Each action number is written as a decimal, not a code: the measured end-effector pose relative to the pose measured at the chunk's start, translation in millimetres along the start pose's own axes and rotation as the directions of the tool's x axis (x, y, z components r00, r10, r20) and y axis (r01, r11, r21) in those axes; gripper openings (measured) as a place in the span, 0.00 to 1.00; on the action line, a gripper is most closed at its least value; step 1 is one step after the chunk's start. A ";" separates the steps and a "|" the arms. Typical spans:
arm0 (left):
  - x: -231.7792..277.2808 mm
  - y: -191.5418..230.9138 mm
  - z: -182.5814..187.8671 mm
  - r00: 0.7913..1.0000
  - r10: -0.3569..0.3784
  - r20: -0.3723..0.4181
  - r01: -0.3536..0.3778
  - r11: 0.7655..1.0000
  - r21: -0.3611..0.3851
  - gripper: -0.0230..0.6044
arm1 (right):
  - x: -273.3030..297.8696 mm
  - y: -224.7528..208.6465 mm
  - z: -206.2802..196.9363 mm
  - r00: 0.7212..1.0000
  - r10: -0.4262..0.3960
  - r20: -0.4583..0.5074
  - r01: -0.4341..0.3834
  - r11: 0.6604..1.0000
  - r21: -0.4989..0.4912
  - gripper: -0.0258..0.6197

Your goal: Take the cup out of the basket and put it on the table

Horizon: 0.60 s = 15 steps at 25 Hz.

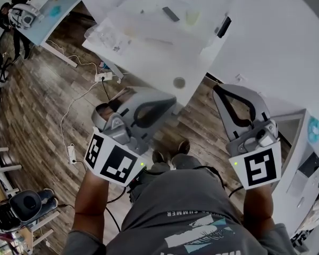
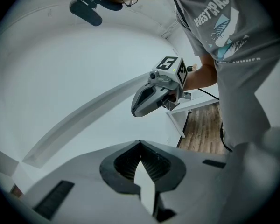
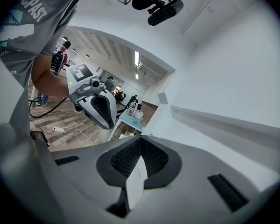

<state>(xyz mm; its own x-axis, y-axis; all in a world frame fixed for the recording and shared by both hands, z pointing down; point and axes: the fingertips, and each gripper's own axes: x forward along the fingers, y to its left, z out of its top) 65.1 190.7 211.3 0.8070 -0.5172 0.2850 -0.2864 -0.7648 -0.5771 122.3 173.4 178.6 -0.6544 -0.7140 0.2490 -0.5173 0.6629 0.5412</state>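
Note:
A translucent basket (image 1: 143, 33) stands on the white table (image 1: 202, 73) ahead of me. Inside it, at the far right, sits a small pale yellow-green cup (image 1: 192, 17) beside a dark flat object (image 1: 170, 14). Both grippers are held close to my body, well short of the basket. My left gripper (image 1: 170, 101) is shut with nothing in it; its jaws meet at the tip (image 2: 140, 143). My right gripper (image 1: 219, 89) is likewise shut and empty (image 3: 141, 139). Each gripper view shows the other gripper (image 2: 154, 94) (image 3: 95, 104) against white wall, not the cup.
A small round grey object (image 1: 179, 82) lies near the table's front edge, and a black item (image 1: 224, 26) at its right edge. Cables and a power strip (image 1: 72, 153) lie on the wood floor. A white cabinet (image 1: 308, 158) stands at right, a chair (image 1: 21, 209) lower left.

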 end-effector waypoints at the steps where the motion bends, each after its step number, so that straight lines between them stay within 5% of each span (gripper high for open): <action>1: 6.5 2.4 0.6 1.000 0.003 -0.006 -0.003 1.000 0.002 0.05 | 0.7 -6.2 -3.3 1.000 0.001 0.008 -0.001 1.000 0.005 0.06; 15: 57.6 36.6 -17.6 0.999 0.006 -0.049 -0.007 1.000 -0.019 0.05 | 34.0 -53.7 -35.7 0.999 0.040 0.034 -0.041 0.999 0.026 0.06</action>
<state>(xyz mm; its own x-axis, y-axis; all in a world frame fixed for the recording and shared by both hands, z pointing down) 92.0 126.2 220.1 0.7789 -0.5402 0.3187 -0.3020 -0.7683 -0.5643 147.5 105.5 186.7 -0.6929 -0.6787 0.2435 -0.5043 0.6975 0.5090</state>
